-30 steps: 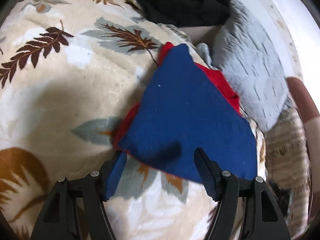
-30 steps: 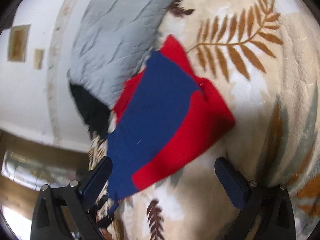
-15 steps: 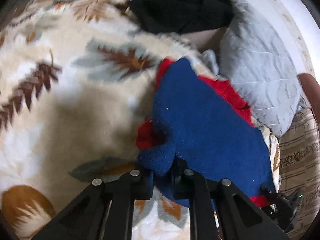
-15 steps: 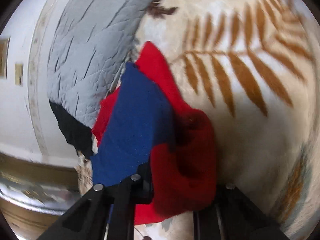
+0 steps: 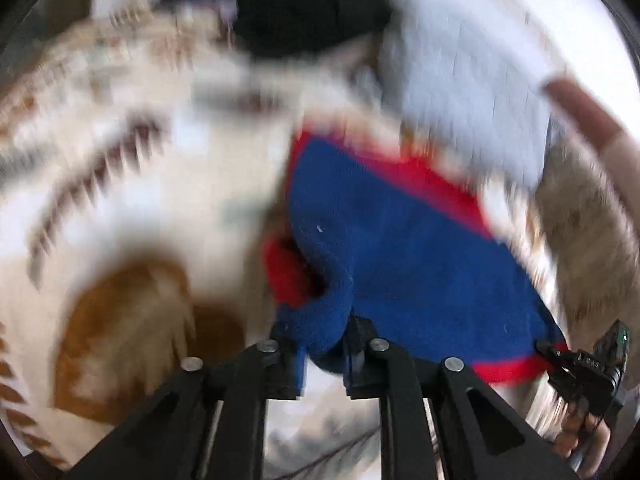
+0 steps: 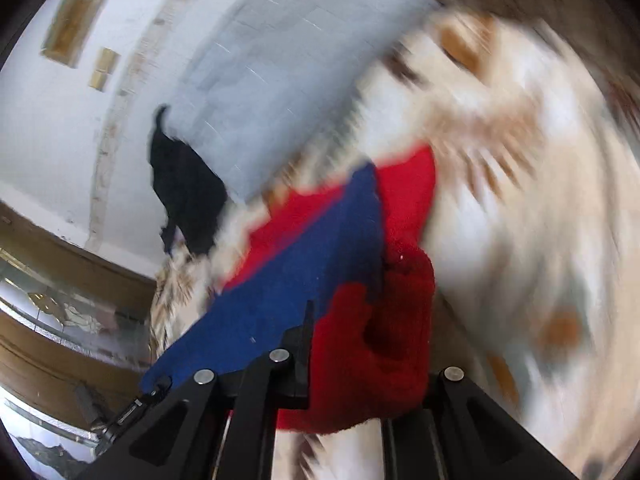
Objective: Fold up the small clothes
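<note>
A small blue and red garment point(image 5: 400, 248) lies on a cream leaf-print blanket point(image 5: 120, 208). My left gripper point(image 5: 324, 356) is shut on a bunched blue corner of it, lifted off the blanket. In the right wrist view the same garment point(image 6: 320, 264) shows blue on the left and red on the right. My right gripper point(image 6: 360, 364) is shut on its bunched red corner. The right gripper also shows at the lower right of the left wrist view point(image 5: 576, 364). Both views are motion-blurred.
A grey quilted pillow point(image 5: 472, 92) lies behind the garment, also in the right wrist view point(image 6: 288, 72). A black garment point(image 5: 312, 4) lies at the far edge, and in the right wrist view point(image 6: 184, 196). A white wall point(image 6: 60, 120) stands behind.
Both grippers went from open around the garment's near corners to shut on them. They have since lifted the corners, and both views now tilt up and blur.
</note>
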Motion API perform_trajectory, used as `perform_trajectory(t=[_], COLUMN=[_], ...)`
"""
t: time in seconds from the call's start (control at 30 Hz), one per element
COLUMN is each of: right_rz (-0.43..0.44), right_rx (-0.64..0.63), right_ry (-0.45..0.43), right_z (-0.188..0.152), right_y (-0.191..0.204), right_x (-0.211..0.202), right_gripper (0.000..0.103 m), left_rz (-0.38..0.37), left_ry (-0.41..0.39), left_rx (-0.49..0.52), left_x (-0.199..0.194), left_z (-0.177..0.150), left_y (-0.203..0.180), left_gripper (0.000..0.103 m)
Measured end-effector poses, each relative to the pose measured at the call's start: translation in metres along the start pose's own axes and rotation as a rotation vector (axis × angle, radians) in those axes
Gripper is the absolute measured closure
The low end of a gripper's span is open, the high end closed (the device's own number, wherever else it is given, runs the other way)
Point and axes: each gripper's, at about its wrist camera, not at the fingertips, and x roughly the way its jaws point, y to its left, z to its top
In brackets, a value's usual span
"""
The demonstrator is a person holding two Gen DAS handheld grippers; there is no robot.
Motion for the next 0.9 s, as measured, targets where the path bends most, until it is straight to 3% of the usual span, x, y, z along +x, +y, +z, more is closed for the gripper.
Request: perform_trajectory(t=[0.03,0.07,0.1,0.17,0.3,0.37,0.5,0.67,0.8,0.83,0.87,0.9], right_rz=[-0.031,-0.067,-0.024,-0.018,-0.047,-0.054,-0.001,-0.136,-0.245,-0.252,-0.248,-0.257], right_rx=[0.004,0.017,0.04,0.035,-0.098,-0.172,-0.265,-0.363,-0.395,-0.391,-0.385,-0.407], right_ry=[0.029,0.057,0.043,0.021,-0.1,-0.12,-0.077,-0.033,-0.005,0.009,0.019,0.021], right_z=[-0.011,-0.025,-0.038,-0.045,-0.031,-0.014,0.031,0.081,0.103,0.104,0.104,0.102], right_y=[-0.012,-0.029,-0.045,-0.05,-0.032,-0.015,0.018,0.042,0.041,0.038,0.036,0.038], right_x=[0.003,0.004,-0.004,-0.024,-0.067,-0.069,-0.034,0.038,0.081,0.088,0.09,0.091], right_gripper=[0.086,0.086,0.084,0.073,0.049,0.048,0.048,0.048,0.053,0.07,0.078,0.091], left_rz=[0.013,-0.05,-0.079,-0.046,-0.024,-0.052,-0.069,-0.044,-0.015,-0.013,-0.004,0.017], left_ry=[0.062,0.038,0.027,0.015,-0.14,-0.146,-0.117,-0.076,-0.035,-0.023,-0.021,-0.026], left_rx=[-0.023,-0.051,-0.071,-0.098,-0.067,-0.054,0.031,0.063,0.08,0.08,0.083,0.099], left_x=[0.013,0.011,0.003,-0.017,-0.056,-0.052,-0.018,0.028,0.054,0.059,0.063,0.063], left_z=[-0.007,-0.01,-0.009,-0.002,0.024,0.044,0.089,0.12,0.126,0.127,0.128,0.127], left_y=[0.012,0.023,0.03,0.037,0.04,0.037,0.01,-0.009,-0.016,-0.016,-0.017,-0.019], left_gripper=[0.078,0.077,0.076,0.064,0.055,0.055,0.055,0.055,0.056,0.056,0.06,0.074])
